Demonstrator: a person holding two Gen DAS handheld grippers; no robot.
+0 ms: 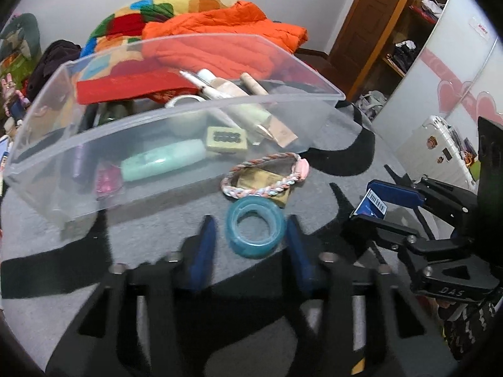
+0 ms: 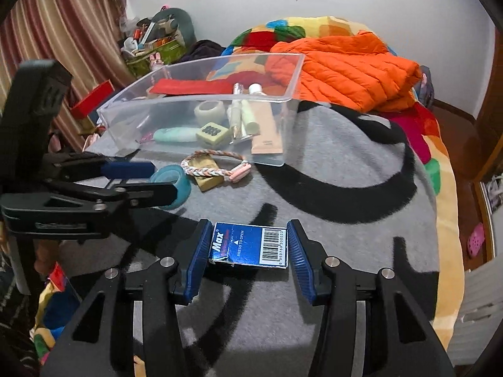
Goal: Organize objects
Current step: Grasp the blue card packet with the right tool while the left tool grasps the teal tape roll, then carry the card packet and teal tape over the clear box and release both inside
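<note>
1. Grey-and-black blanket (image 2: 330, 163) is covering the bed, with an orange jacket (image 2: 342, 72) lying beyond it against a white wall.
2. A clear plastic bin (image 1: 176, 116) is sitting on the blanket, holding a mint tube (image 1: 163, 160), a small green box (image 1: 226, 139) and several cosmetic tubes (image 2: 251, 116).
3. Just in front of the bin, a braided bracelet (image 1: 264, 172) is lying over a gold packet (image 1: 267, 180).
4. The left hand-held gripper (image 1: 251, 238) is straddling a teal tape roll (image 1: 255, 226) on the blanket; its right pad is at the roll's edge, while a gap is showing at the left pad, so it is not yet clenching.
5. The right hand-held gripper (image 2: 248, 248) is grasping a blue staple box (image 2: 250, 245), with both blue pads pressing on its short ends, near the tape roll and well in front of the bin.
</note>
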